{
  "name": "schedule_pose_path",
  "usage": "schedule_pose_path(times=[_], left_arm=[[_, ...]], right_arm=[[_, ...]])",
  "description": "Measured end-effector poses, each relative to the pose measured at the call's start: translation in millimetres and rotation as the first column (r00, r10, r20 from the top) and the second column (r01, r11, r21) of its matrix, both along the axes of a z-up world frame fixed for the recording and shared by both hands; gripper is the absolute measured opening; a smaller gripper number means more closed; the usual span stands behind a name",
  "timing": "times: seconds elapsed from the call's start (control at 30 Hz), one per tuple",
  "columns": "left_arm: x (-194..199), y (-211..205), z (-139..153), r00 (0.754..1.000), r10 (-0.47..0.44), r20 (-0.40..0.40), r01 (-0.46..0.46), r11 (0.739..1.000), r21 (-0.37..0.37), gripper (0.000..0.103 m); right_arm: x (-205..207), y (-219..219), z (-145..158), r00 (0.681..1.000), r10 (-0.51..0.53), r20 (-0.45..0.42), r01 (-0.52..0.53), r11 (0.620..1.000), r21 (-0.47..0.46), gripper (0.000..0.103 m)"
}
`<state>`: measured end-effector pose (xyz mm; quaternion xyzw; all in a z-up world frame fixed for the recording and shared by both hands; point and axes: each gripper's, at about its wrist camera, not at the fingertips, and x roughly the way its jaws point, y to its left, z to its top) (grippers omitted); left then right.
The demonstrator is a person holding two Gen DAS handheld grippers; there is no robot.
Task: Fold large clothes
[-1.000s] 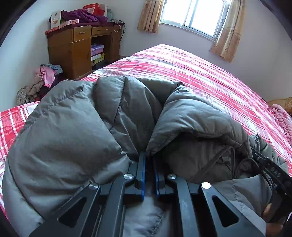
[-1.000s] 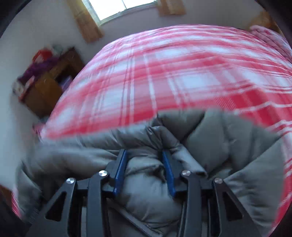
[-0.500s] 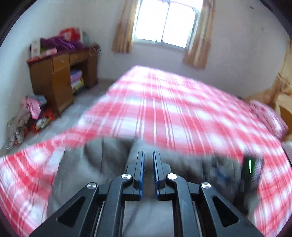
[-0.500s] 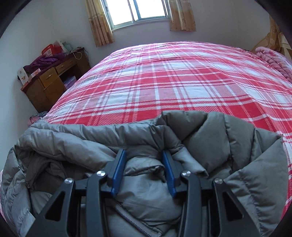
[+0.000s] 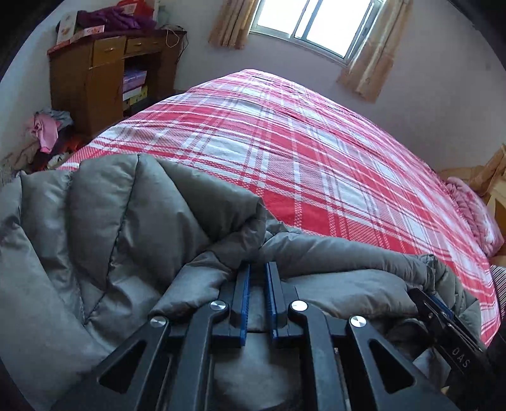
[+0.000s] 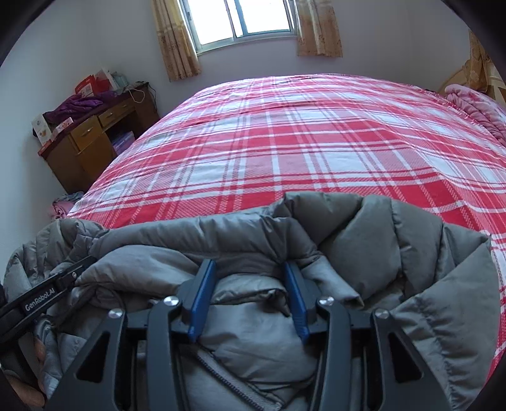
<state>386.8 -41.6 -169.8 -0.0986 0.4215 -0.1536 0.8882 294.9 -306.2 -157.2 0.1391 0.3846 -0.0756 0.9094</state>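
A grey padded jacket (image 5: 126, 221) lies bunched at the near edge of a bed with a red and white plaid sheet (image 5: 284, 142). My left gripper (image 5: 256, 268) is shut on a fold of the jacket's edge. My right gripper (image 6: 249, 268) has its jaws wide apart around a thick bunch of the jacket (image 6: 395, 253), whose zipper shows below. The right gripper shows at the lower right of the left wrist view (image 5: 442, 319), and the left gripper shows at the left of the right wrist view (image 6: 47, 294).
A wooden desk (image 5: 104, 69) piled with boxes and purple cloth stands by the wall at the far left. A heap of clothes (image 5: 47, 132) lies on the floor beside it. A pink blanket (image 6: 474, 104) lies at the bed's far right. A window (image 6: 240, 19) is behind.
The left gripper swung up and away, then came back down onto the jacket's edge fold. The right gripper has stayed around the jacket bunch, and the jacket sits lower and more spread.
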Motion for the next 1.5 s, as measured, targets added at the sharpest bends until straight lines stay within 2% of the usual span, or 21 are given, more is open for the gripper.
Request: schedule_pose_path(times=[0.1,0.17,0.2,0.27,0.33,0.47,0.53,0.73,0.83,0.9,1.0,1.07,1.13,1.23,1.3,1.4,1.5], left_arm=[[0,1,0,1.000,0.003,0.003,-0.003,1.000,-0.003,0.010],[-1,-6,3,1.000,0.003,0.010,-0.004,1.000,0.018,0.010],[-3,-7,3,1.000,0.004,0.014,-0.004,1.000,0.029,0.010],[-2,-8,4,1.000,0.004,0.018,-0.005,0.999,0.043,0.010],[-2,-8,4,1.000,0.004,0.020,-0.005,0.999,0.050,0.010],[-2,-8,4,1.000,0.004,0.020,-0.006,0.999,0.054,0.010],[-2,-9,4,1.000,0.005,0.021,-0.006,0.998,0.059,0.010],[-2,-10,5,1.000,0.003,0.018,-0.004,0.998,0.066,0.010],[-1,-11,8,1.000,-0.003,0.000,0.002,0.997,0.078,0.010],[-11,-9,20,1.000,-0.008,-0.019,0.010,0.995,0.100,0.010],[-39,-2,41,1.000,-0.014,-0.003,0.014,0.992,0.127,0.010],[-62,8,57,0.999,-0.044,0.002,0.044,0.991,0.129,0.010],[-99,24,77,0.994,-0.113,0.008,0.111,0.986,0.122,0.010],[-156,53,101,0.983,-0.170,0.064,0.160,0.978,0.137,0.010],[-198,76,112,0.975,-0.201,0.099,0.185,0.971,0.148,0.010],[-261,121,120,0.972,-0.197,0.125,0.179,0.974,0.140,0.010],[-304,158,116,0.979,-0.166,0.118,0.152,0.981,0.118,0.010]], right_arm=[[-9,-8,4,0.999,-0.022,0.045,0.020,0.999,0.042,0.047],[-26,-21,10,0.990,-0.096,0.104,0.088,0.993,0.081,0.047],[-31,-26,11,0.986,-0.132,0.104,0.123,0.989,0.087,0.047],[-26,-34,1,0.990,-0.139,0.024,0.135,0.983,0.122,0.047],[-17,-25,0,0.994,-0.105,-0.022,0.106,0.993,0.055,0.048],[-5,-6,1,0.992,-0.106,-0.063,0.101,0.991,-0.084,0.050],[-3,-4,1,0.992,-0.109,-0.064,0.102,0.989,-0.107,0.050],[-8,-9,-2,0.993,-0.111,-0.048,0.107,0.990,-0.088,0.050],[-10,-11,-1,0.994,-0.103,-0.032,0.100,0.993,-0.063,0.056],[-13,-14,-1,0.996,-0.084,-0.017,0.084,0.996,-0.016,0.061],[-20,-18,4,0.998,-0.064,-0.029,0.065,0.997,0.036,0.062],[-39,-15,24,0.998,-0.055,-0.023,0.056,0.998,0.010,0.062],[-78,-11,56,0.997,-0.035,0.070,0.035,0.999,-0.003,0.063],[-137,-8,93,0.989,-0.016,0.146,0.018,1.000,-0.013,0.080],[-197,-7,117,0.979,0.012,0.204,-0.010,1.000,-0.009,0.081],[-266,-4,138,0.971,0.033,0.235,-0.024,0.999,-0.042,0.081],[-349,-7,154,0.960,0.025,0.278,-0.003,0.997,-0.078,0.082]])
